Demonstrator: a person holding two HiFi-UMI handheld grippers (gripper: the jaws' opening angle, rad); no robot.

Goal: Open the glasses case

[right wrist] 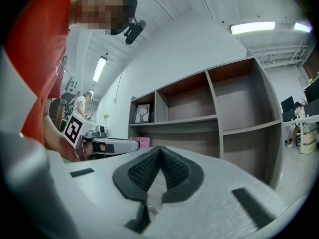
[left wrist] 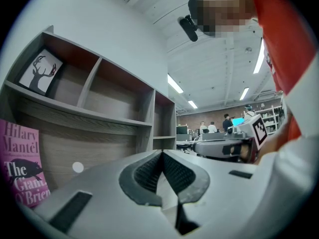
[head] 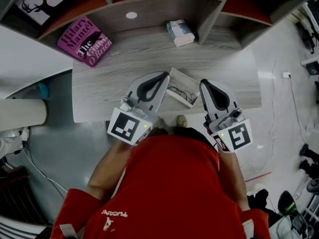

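- Here, the left gripper (head: 164, 76) and the right gripper (head: 203, 83) hover level over the desk's (head: 124, 59) front edge. Both have their jaws pressed together with nothing between them.
- The white glasses case (head: 177, 97) sits between the two tips, near the middle of the front edge. It seems to lie open already, with dark glasses (head: 180, 90) showing inside.
- A pink book (head: 83, 41) lies at the back left corner and a small pale box (head: 180, 32) at the back edge, both well apart from the case.
- If the lid must swing further, the best course looks to be pinning the base with one closed tip. The other tip can then ease the lid's free edge back gently, so the light case neither slides off the front edge nor spills the glasses.
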